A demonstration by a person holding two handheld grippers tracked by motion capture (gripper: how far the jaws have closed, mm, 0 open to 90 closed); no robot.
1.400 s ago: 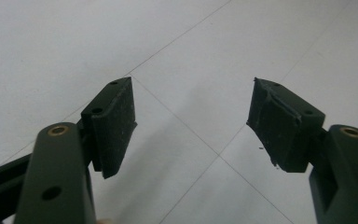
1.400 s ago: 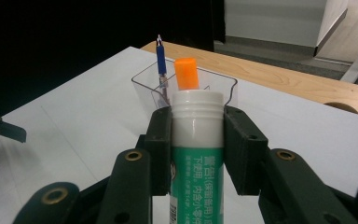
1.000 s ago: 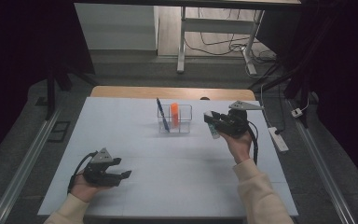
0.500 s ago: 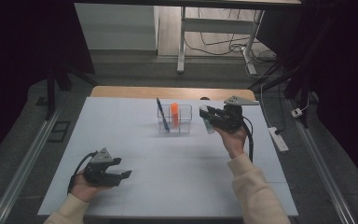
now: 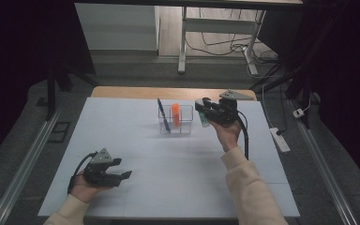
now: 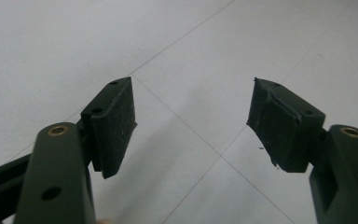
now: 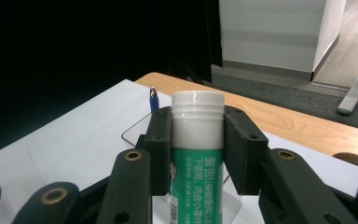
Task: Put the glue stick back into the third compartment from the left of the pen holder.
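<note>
My right gripper [image 5: 204, 111] is shut on a glue stick [image 7: 197, 140] with a green label and a white cap, held upright between the pads. It hovers just right of a clear plastic holder [image 5: 183, 125] at the table's far middle. The holder contains a blue pen [image 5: 163, 115] and an orange item [image 5: 175, 114]. In the right gripper view the pen's tip [image 7: 153, 99] and the holder's edge [image 7: 134, 133] sit just beyond the glue stick. My left gripper [image 5: 121, 175] rests near the front left of the table, open, with bare white surface between its pads [image 6: 114, 123].
The white mat [image 5: 131, 136] covers the table, with a wooden strip [image 5: 136, 92] along its far edge. A power strip [image 5: 280, 139] lies on the floor to the right. Desk legs and cables [image 5: 215, 44] stand beyond the table.
My right gripper has carried the glue stick leftward, closer to the clear holder. The left gripper has stayed where it was.
</note>
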